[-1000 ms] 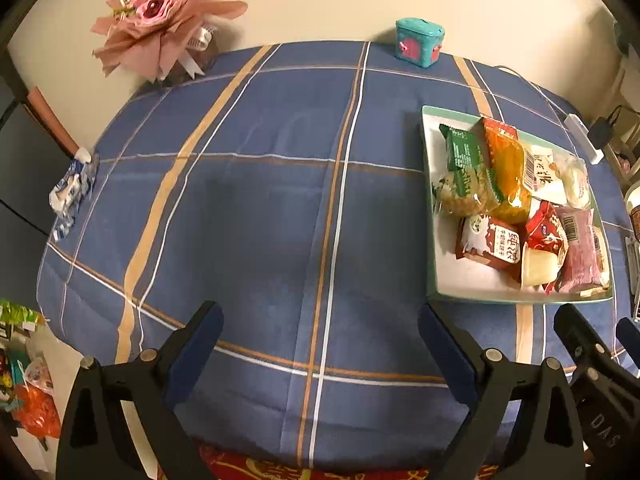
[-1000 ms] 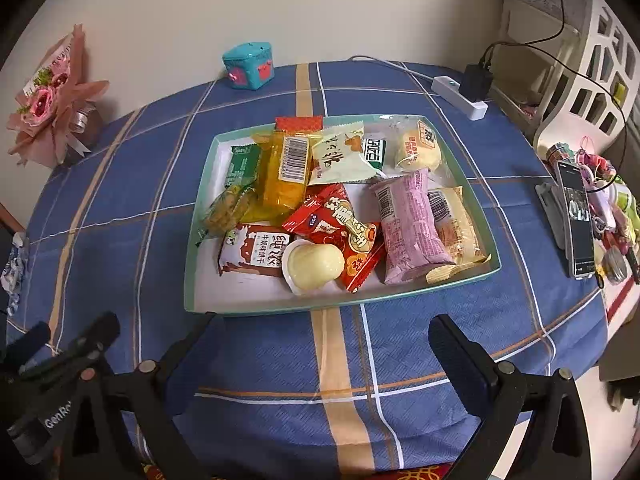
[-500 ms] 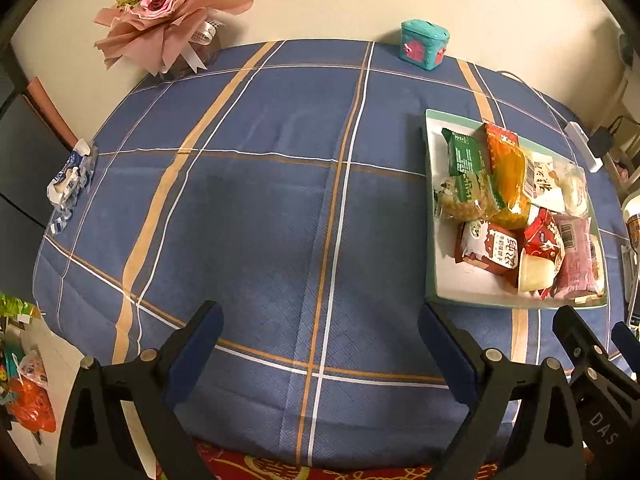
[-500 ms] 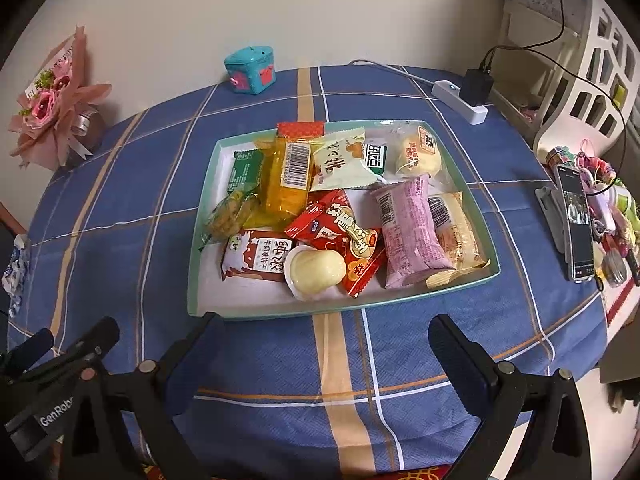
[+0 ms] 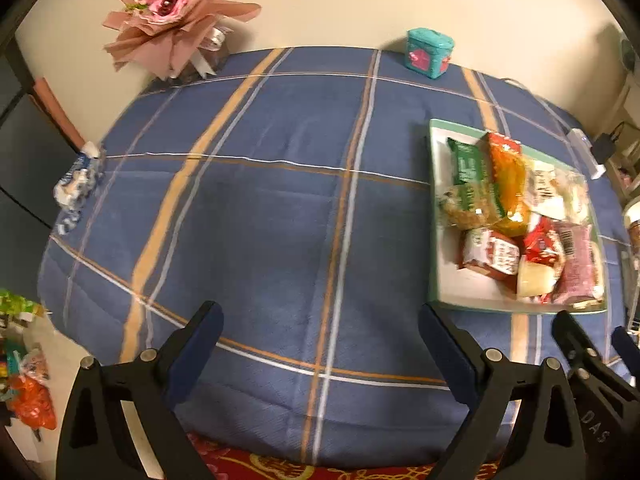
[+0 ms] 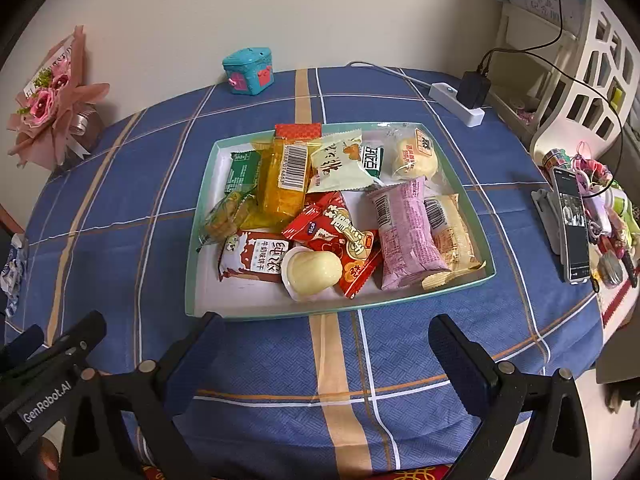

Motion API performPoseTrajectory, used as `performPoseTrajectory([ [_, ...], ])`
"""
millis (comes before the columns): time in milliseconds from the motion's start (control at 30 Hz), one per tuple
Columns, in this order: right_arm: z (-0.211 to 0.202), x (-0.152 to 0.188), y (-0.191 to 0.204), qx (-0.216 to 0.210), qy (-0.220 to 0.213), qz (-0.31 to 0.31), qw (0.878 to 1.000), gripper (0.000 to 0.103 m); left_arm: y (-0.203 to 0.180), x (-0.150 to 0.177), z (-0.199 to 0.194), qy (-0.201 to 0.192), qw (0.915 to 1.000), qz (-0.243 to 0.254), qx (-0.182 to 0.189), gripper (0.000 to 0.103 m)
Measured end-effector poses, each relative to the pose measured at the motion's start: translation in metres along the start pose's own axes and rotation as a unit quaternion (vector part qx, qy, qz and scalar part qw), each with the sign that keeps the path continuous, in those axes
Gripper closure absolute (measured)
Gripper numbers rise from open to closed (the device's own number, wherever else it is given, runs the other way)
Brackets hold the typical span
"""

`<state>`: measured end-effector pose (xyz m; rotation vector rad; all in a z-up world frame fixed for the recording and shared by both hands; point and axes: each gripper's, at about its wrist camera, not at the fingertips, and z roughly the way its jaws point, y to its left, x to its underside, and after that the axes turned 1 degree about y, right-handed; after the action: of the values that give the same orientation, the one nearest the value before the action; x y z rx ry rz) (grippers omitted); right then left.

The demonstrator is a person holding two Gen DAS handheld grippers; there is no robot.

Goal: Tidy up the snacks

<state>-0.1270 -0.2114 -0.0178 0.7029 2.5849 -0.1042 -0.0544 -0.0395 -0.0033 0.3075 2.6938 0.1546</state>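
Tray (image 6: 200, 276) nearer right tool (image 6: 324, 332) now; both tools wide, empty; "GenRobot.AI" on left tool (image 5: 320, 330).

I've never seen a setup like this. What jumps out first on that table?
A pale green tray heaped with bright snack packets sits mid-table on the blue plaid tablecloth, a pink packet and an orange packet standing out. At the far wall stand a pink paper bouquet and a small teal box. Both pairs of black fingers are open and empty.
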Motion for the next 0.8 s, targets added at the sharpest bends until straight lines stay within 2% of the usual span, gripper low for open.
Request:
performPoseTrajectory([
  [800, -0.0016, 0.0025, 0.0050, 0.004, 0.000, -0.013, 1.000, 0.000, 0.0095, 0.0011, -0.0043, -0.001, 1.0000, -0.005, -0.004, 0.005],
])
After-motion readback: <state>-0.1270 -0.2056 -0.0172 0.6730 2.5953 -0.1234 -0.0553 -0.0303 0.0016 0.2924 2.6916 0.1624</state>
